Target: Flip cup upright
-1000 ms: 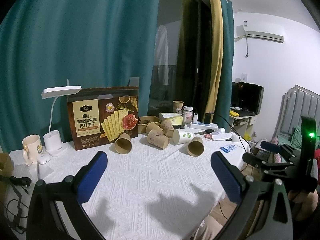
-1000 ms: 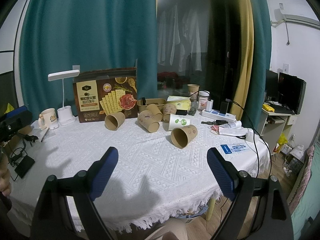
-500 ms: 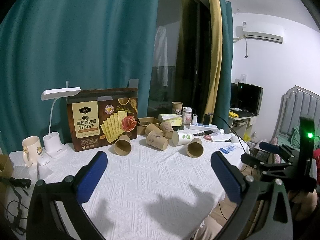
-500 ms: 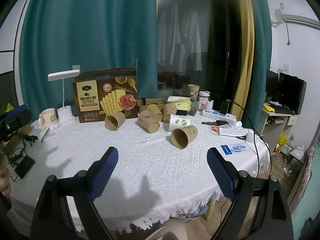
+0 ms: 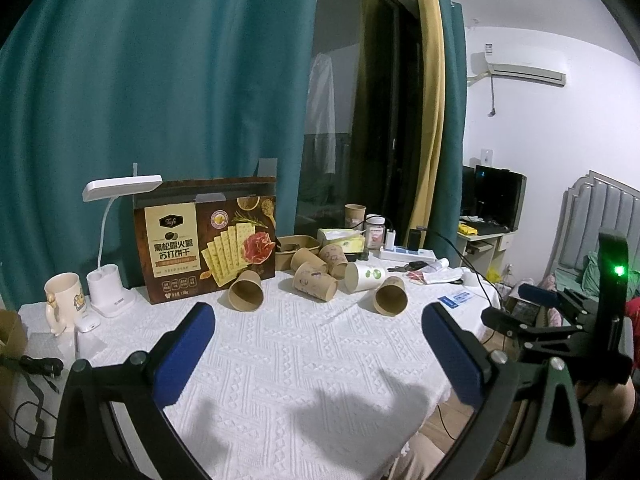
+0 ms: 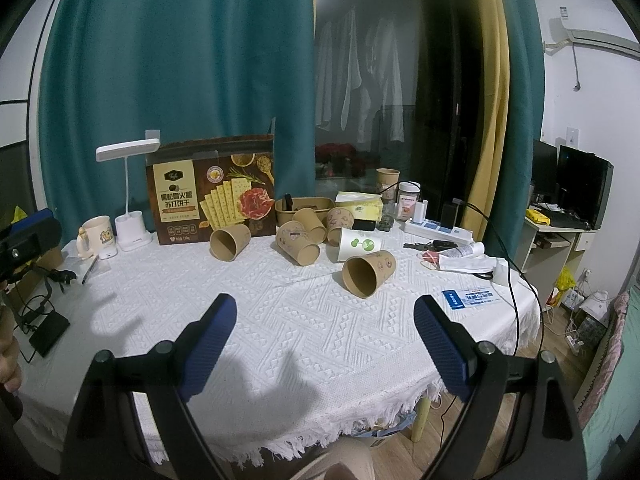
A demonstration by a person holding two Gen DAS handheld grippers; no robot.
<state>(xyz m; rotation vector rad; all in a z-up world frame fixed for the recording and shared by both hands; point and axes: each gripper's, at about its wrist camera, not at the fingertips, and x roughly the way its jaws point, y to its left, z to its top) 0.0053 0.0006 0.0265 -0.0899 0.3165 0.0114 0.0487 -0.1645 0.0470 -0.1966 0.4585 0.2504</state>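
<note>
A teal curtain (image 6: 180, 80) fills the upper left of both views, with a dark window to its right. Below it, the counter (image 6: 280, 320) under a white textured cloth takes up the middle of each frame.

The left gripper (image 5: 316, 344) sits at the bottom of the left wrist view, its blue-padded jaws spread wide with nothing between them, above the bare cloth. The right gripper (image 6: 324, 332) sits at the bottom of the right wrist view, its jaws likewise wide apart and empty; it also shows at the right edge of the left wrist view.

A brown cracker box (image 6: 212, 196) stands upright at the back of the counter, left of centre. A white desk lamp (image 6: 130, 192) stands just to its left, and a cream mug (image 6: 98, 234) stands left of the lamp.

Kraft paper cups lie on their sides in the middle of the frame. The nearest cup (image 6: 368, 274) rests right of centre, well apart from the right gripper, its mouth toward the camera. Another tipped cup (image 6: 230, 242) lies just in front of the box. A cluster of tipped cups (image 6: 298, 242) lies between them, with a white cup with green print (image 6: 358, 244) on its side beside the cluster.

A white power strip (image 6: 438, 230) lies at the right rear of the counter.
</note>
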